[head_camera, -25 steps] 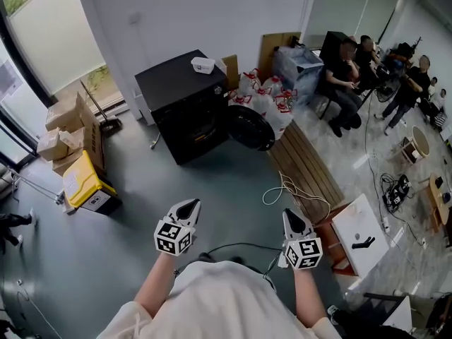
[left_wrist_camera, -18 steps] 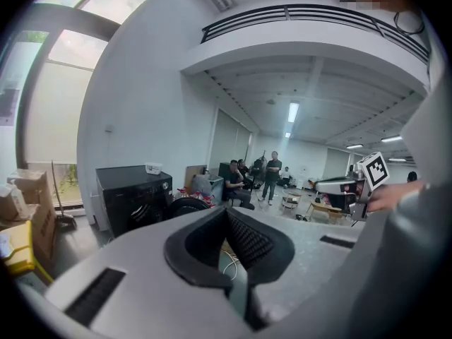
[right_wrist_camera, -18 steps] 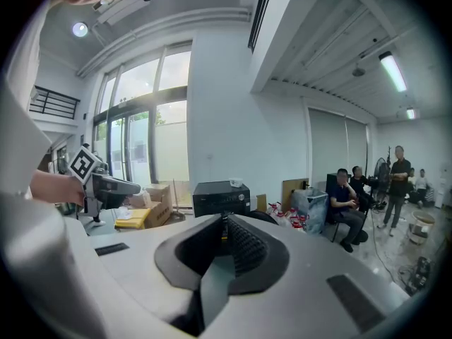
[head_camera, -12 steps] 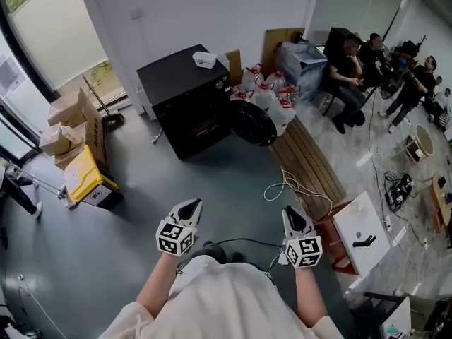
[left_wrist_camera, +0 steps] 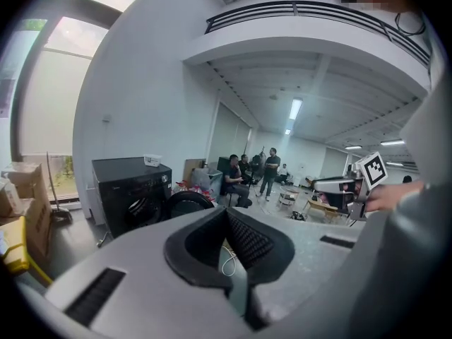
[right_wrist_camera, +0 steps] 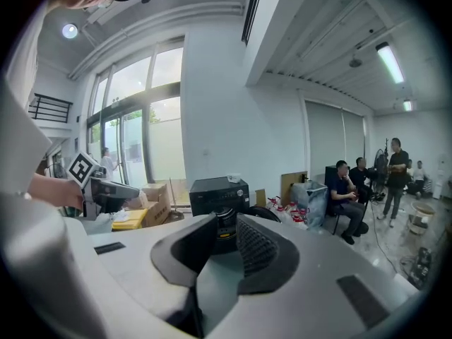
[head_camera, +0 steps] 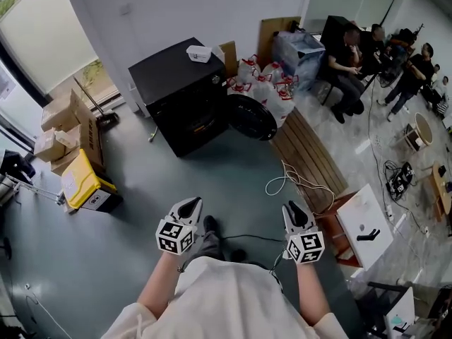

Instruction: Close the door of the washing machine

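Gaping round door (head_camera: 252,117), boxy black washer (head_camera: 173,76), left gripper (head_camera: 189,205), right gripper (head_camera: 293,210) (just opening), jaws parted, empty.

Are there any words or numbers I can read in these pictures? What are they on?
No text reads clearly.
Washing machine: print on its front panel, too blurred.
White jugs: red labels, too small.
Left gripper and right gripper cubes: square patterns, no letters.

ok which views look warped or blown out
Head view: sharp, mild wide-angle bend, even light on the washing machine. Left gripper view: strong fisheye, window blown out, dark corners. Right gripper view: same fisheye, bright windows, dark corners.
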`<state>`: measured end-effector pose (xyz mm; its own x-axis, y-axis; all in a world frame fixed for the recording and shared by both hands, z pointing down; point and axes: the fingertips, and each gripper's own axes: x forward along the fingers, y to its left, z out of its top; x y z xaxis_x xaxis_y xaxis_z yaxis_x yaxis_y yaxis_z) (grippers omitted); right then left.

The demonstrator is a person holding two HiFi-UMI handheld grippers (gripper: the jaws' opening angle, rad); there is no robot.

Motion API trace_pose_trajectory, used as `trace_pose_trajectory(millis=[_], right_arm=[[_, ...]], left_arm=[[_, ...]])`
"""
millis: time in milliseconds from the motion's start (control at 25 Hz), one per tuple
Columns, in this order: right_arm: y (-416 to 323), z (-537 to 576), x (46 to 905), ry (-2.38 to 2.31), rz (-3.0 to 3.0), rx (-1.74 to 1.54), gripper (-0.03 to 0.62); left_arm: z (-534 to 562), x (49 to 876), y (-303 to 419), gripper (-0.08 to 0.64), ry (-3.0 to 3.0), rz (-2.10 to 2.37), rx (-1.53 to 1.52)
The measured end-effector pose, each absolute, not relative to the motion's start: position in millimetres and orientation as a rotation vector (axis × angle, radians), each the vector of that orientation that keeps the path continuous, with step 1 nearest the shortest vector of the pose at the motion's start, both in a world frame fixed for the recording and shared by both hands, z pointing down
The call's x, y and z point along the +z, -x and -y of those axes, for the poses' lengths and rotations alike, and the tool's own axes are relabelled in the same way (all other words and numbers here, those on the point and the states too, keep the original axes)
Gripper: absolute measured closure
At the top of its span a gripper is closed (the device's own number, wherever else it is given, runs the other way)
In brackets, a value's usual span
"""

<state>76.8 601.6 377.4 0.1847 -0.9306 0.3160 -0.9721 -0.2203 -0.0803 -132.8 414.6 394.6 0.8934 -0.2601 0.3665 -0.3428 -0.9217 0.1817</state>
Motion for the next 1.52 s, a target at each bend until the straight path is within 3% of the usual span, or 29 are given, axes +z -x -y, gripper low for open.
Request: trace_pose_trajectory(millis=[840, 1520], right_arm=[[-118.6, -404.1, 397.7, -2.374, 1.715, 0.531, 0.505], [-195.5, -354.9, 432.9, -2.333, 1.701, 0.643, 0.505]], left_arm=[[-203.9, 418.9, 56.2, 0.551, -2.820, 0.236, 0.563], [-146.3, 448.8, -6.7, 0.551, -2.779, 0.280, 0.635]])
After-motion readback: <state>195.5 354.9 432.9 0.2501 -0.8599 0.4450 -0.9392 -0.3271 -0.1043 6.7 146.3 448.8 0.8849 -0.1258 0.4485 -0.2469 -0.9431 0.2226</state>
